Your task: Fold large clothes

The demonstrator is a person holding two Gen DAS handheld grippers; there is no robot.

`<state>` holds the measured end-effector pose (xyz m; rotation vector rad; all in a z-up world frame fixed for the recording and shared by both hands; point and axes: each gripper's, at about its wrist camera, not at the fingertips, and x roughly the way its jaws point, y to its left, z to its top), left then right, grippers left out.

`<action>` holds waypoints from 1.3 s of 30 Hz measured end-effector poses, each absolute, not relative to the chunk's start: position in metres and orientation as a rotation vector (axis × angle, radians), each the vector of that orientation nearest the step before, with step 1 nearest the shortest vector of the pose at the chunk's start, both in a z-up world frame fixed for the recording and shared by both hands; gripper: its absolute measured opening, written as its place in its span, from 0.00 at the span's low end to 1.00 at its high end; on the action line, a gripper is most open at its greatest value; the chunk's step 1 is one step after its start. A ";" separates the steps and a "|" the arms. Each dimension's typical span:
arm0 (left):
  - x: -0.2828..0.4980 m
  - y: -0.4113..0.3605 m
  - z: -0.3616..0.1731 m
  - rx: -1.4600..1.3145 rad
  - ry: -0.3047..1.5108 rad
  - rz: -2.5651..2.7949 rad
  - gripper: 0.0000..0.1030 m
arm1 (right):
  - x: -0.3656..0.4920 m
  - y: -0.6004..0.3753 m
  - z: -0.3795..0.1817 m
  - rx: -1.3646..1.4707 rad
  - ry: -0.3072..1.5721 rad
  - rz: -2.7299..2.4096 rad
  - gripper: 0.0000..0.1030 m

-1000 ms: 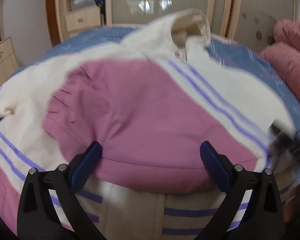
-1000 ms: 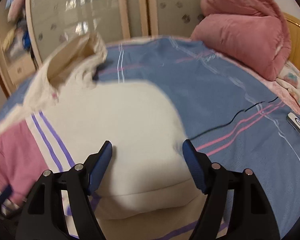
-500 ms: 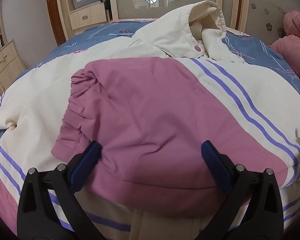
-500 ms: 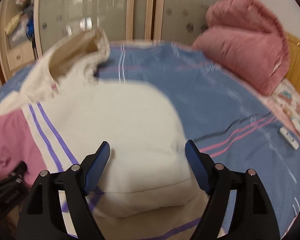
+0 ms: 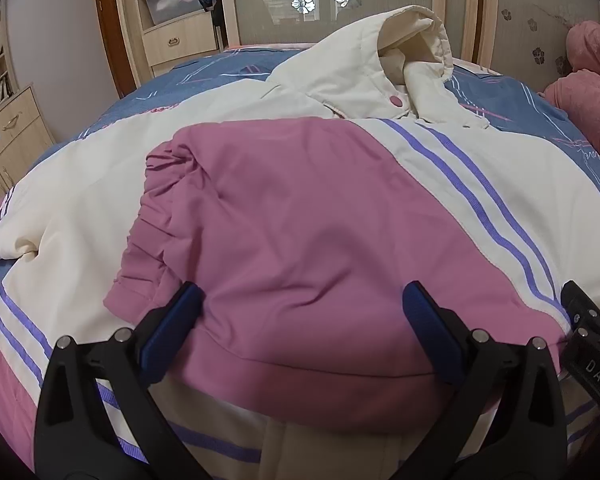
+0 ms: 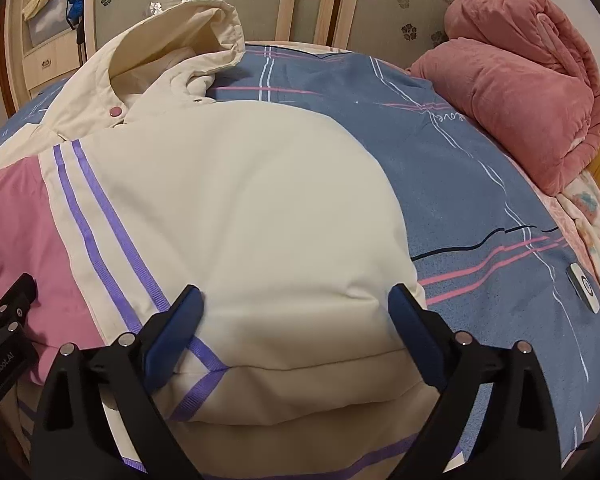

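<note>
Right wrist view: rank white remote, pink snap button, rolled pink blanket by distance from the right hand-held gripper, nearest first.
From the right hand-held gripper, jaws open over the jacket's cream sleeve:
1. White remote, on the blue bedsheet to the right, about level with the fingertips.
2. Pink snap button, upper left, at the jacket's collar below the hood.
3. Rolled pink blanket, upper right, at the bed's far side.

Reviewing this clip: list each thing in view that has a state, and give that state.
jacket: spread on the bed, front up
pink sleeve: folded across the chest
hood: standing open
pink quilt: rolled up
left gripper: open, over the sleeve
right gripper: open, jaws just widened, nothing gripped
</note>
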<state>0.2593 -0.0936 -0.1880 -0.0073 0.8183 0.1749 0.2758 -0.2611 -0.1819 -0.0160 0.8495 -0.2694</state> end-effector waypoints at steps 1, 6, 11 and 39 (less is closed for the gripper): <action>0.260 -0.094 -0.188 -0.008 0.823 0.175 0.98 | 0.275 -0.260 -0.183 -0.015 0.850 -0.270 0.94; 0.248 -0.086 -0.158 -0.090 0.739 0.155 0.98 | 0.275 -0.260 -0.183 -0.010 0.850 -0.261 0.96; 0.275 -0.097 -0.193 0.007 0.884 0.159 0.98 | 0.277 -0.259 -0.184 -0.006 0.852 -0.256 0.99; 0.194 0.234 -0.176 -0.776 0.795 0.342 0.98 | 0.285 -0.262 -0.186 0.003 0.879 -0.263 0.99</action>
